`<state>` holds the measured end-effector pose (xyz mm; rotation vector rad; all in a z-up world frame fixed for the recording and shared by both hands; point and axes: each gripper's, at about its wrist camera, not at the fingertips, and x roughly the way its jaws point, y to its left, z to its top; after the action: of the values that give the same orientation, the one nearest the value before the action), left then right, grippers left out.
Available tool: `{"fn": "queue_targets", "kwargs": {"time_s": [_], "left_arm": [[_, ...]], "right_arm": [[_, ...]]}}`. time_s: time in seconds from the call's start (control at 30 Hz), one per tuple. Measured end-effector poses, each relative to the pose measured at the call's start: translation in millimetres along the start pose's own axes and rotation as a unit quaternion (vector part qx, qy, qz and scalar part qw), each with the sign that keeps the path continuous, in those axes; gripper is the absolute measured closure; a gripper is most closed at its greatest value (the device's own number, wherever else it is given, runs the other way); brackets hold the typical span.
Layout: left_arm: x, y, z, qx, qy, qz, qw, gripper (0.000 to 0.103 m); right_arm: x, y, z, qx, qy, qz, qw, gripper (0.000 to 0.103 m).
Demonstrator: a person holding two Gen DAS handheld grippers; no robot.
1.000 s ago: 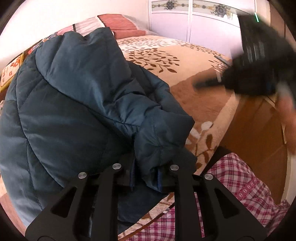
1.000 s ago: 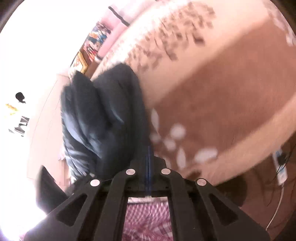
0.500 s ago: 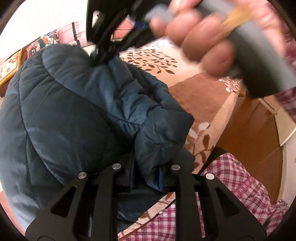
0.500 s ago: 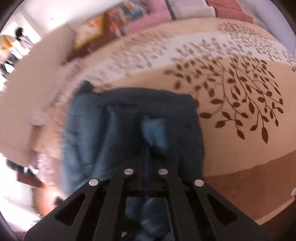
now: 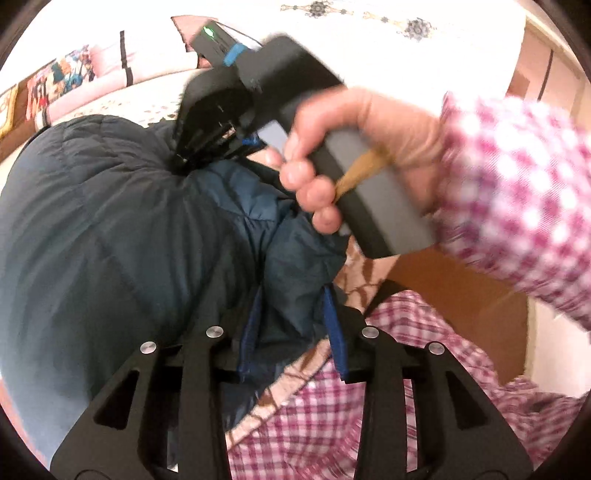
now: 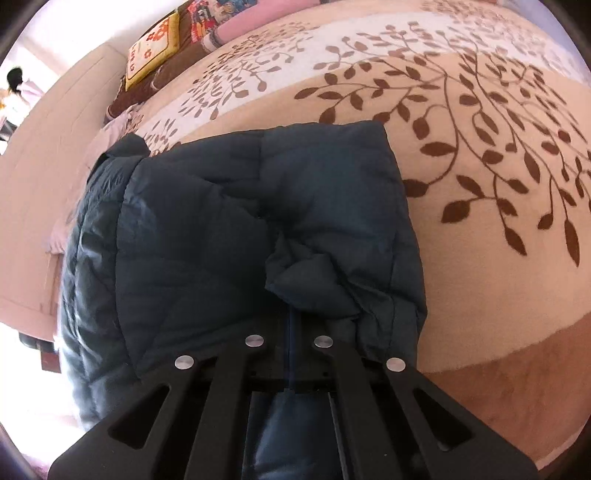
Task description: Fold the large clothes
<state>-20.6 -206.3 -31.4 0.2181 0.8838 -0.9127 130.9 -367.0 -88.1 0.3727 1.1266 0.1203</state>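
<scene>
Filling the upper right of the left wrist view, the person's right hand (image 5: 354, 158) and its checked sleeve (image 5: 517, 206) are blurred and hide much of the bed behind them; the right gripper (image 5: 177, 162) it holds reaches down to the dark blue padded jacket (image 5: 110, 229), but where its tips meet the cloth is too dark to make out. In the right wrist view that gripper's fingers (image 6: 291, 332) are pressed together, with a bunched fold of the jacket (image 6: 314, 273) just ahead of them; whether cloth is pinched cannot be told. The left gripper (image 5: 291, 325) has just been opening: its blue-padded fingers (image 5: 332, 332) stand apart with a fold of the jacket between them, not squeezed.

The jacket lies folded on a bed whose cover (image 6: 480, 147) is cream and tan with brown leaf sprays. Patterned cushions (image 6: 155, 55) sit at the upper left of the right wrist view. Pale cupboard doors (image 5: 369, 22) with ornaments run along the top of the left wrist view, washed out by light. Checked cloth (image 5: 332, 424) of the person's clothing crosses the lower right there.
</scene>
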Motion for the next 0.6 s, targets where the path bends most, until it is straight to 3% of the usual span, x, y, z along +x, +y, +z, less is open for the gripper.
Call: {"fn": "queue_targets", "kwargs": {"time_s": [0.13,0.27,0.33,0.47,0.6], "left_arm": [[-30.0,7.7,1.3,-0.018,-0.014,-0.005,0.9997,0.060],[-69.3,28.1,-3.3,-0.061,-0.045,0.020,0.9969,0.053],[-90.0,43.0,-10.4,-0.097,-0.060,0.044,0.9925,0.044],[-116.5,79.1,-24.1,-0.173,-0.066,0.095,0.9780,0.035],[-115.0,109.4,-49.2,-0.256,-0.048,0.097,0.9604,0.035]], "right_arm": [[3.6,-7.5,-1.8,0.009,-0.008,0.010,1.000,0.103],[1.5,-4.0,-4.9,-0.009,-0.022,0.000,1.000,0.103],[0.6,-2.5,-6.7,-0.012,-0.027,-0.005,1.000,0.103],[0.2,5.0,-5.0,-0.023,-0.024,-0.029,0.999,0.103],[-2.4,19.8,-6.4,-0.047,-0.025,-0.075,0.996,0.103]]}}
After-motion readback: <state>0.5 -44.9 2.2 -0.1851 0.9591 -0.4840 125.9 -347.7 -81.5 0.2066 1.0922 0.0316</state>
